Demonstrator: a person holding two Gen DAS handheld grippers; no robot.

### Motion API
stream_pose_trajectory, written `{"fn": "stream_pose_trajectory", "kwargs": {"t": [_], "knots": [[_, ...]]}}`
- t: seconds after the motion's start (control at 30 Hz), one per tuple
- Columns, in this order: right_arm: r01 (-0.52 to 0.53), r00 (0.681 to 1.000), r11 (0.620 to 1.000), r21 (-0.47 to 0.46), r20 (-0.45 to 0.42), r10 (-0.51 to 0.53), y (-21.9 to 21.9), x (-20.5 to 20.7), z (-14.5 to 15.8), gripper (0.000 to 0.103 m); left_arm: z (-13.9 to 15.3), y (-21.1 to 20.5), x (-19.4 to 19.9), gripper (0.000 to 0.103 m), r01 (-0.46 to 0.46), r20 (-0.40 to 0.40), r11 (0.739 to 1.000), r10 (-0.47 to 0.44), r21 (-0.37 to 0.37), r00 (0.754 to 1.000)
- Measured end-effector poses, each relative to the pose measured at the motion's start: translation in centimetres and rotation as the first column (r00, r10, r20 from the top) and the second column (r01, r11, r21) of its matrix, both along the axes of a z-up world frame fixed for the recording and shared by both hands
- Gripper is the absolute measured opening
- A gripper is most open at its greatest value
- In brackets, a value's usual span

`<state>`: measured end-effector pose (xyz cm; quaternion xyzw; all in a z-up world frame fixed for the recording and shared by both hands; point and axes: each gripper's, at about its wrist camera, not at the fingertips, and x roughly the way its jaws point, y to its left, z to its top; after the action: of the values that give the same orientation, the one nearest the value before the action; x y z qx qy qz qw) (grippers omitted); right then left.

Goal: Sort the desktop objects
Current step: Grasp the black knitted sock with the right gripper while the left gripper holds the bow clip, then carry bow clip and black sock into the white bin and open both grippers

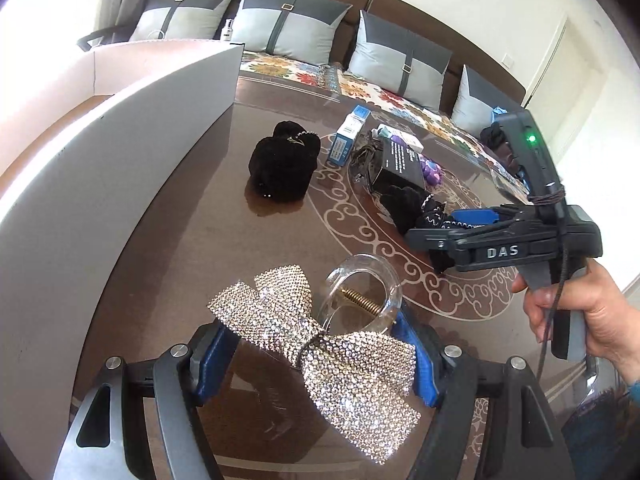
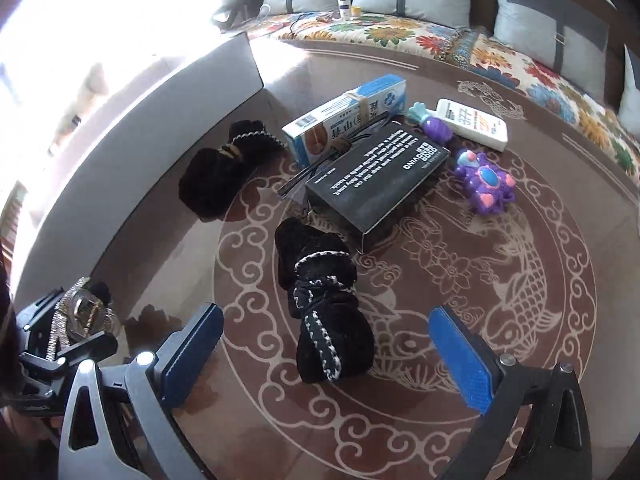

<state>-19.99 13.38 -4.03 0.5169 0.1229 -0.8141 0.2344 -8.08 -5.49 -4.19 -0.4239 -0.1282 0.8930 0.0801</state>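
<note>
My left gripper [image 1: 316, 348] is shut on a rhinestone bow hair clip [image 1: 320, 332] with a clear claw, held above the table; it also shows in the right wrist view [image 2: 78, 316]. My right gripper [image 2: 326, 352] is open, its blue pads either side of a black velvet scrunchie with white stitching [image 2: 324, 304]; it shows in the left wrist view [image 1: 460, 224]. A second black scrunchie [image 2: 224, 168] [image 1: 284, 168] lies near the box wall.
A grey cardboard box [image 1: 120, 152] stands at the left. On the patterned table [image 2: 440, 280] lie a black carton [image 2: 380, 180], a blue-white carton [image 2: 344, 116], a purple toy [image 2: 484, 180], a white bottle [image 2: 472, 124] and a cord. A sofa with cushions is behind.
</note>
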Motion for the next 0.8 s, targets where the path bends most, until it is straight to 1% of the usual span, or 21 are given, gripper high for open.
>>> {"fn": "stream_pose_trajectory", "kwargs": {"t": [0.03,0.07,0.1,0.13,0.17,0.2,0.27,0.37,0.43,0.53,0.6,0.7,0.77,0.8], "knots": [[0.004,1.000,1.000,0.022,0.010,-0.004,-0.3,-0.3,-1.0,0.095,0.1,0.0,0.1,0.072,0.003,-0.002,1.000,-0.003,0.002,1.000],[0.010,1.000,1.000,0.025,0.026,-0.011,-0.4,-0.4,-1.6,0.086,0.2,0.0,0.2,0.072,0.007,-0.005,1.000,-0.007,0.005,1.000],[0.020,0.999,0.999,0.030,0.027,-0.021,-0.3,-0.4,-1.8,0.068,0.3,0.0,0.4,0.072,0.014,-0.010,1.000,-0.014,0.003,1.000],[0.026,1.000,0.999,0.024,0.013,-0.027,-0.2,-0.1,-1.6,0.052,0.5,0.1,0.5,0.072,0.023,-0.016,1.000,-0.023,-0.004,1.000],[0.037,0.999,0.999,0.011,0.029,-0.037,0.0,-0.1,-1.5,0.040,0.6,0.2,0.6,0.072,0.032,-0.021,0.999,-0.032,-0.011,0.999],[0.049,0.998,0.999,0.011,0.034,-0.049,0.3,0.1,-1.3,0.035,0.7,0.2,0.7,0.072,0.042,-0.023,0.999,-0.042,-0.015,0.999],[0.061,0.998,0.998,0.032,0.006,-0.061,0.5,0.7,-0.5,0.035,1.0,0.1,1.0,0.072,0.058,-0.025,0.998,-0.058,-0.008,0.998],[0.074,0.997,0.997,0.012,-0.016,-0.073,1.2,1.7,1.8,0.035,2.1,-0.5,1.9,0.072,0.073,-0.039,0.997,-0.071,0.037,0.997],[0.072,0.997,0.997,-0.006,-0.028,-0.072,1.3,2.6,3.7,0.035,3.5,-1.3,2.6,0.072,0.064,-0.060,0.996,-0.060,0.064,0.996],[0.046,0.997,0.998,-0.042,-0.056,-0.049,-0.1,3.8,7.0,0.035,6.4,-3.3,3.6,0.072,0.032,-0.107,0.993,-0.020,0.114,0.994],[0.024,0.997,0.997,-0.078,-0.076,-0.030,-1.9,4.2,9.2,0.035,8.8,-5.2,4.3,0.072,0.008,-0.152,0.992,0.012,0.129,0.988],[-0.027,0.993,0.988,-0.151,-0.114,0.010,-6.1,5.1,12.7,0.035,12.2,-9.3,5.0,0.072,-0.051,-0.201,0.991,0.076,0.126,0.977],[-0.078,0.989,0.976,-0.203,-0.140,0.050,-9.7,5.8,14.9,0.035,13.5,-12.7,5.0,0.072,-0.105,-0.214,0.987,0.129,0.120,0.968],[-0.106,0.986,0.968,-0.226,-0.153,0.072,-11.7,6.2,15.8,0.035,14.0,-14.4,5.0,0.072,-0.140,-0.216,0.985,0.160,0.105,0.963]]}}
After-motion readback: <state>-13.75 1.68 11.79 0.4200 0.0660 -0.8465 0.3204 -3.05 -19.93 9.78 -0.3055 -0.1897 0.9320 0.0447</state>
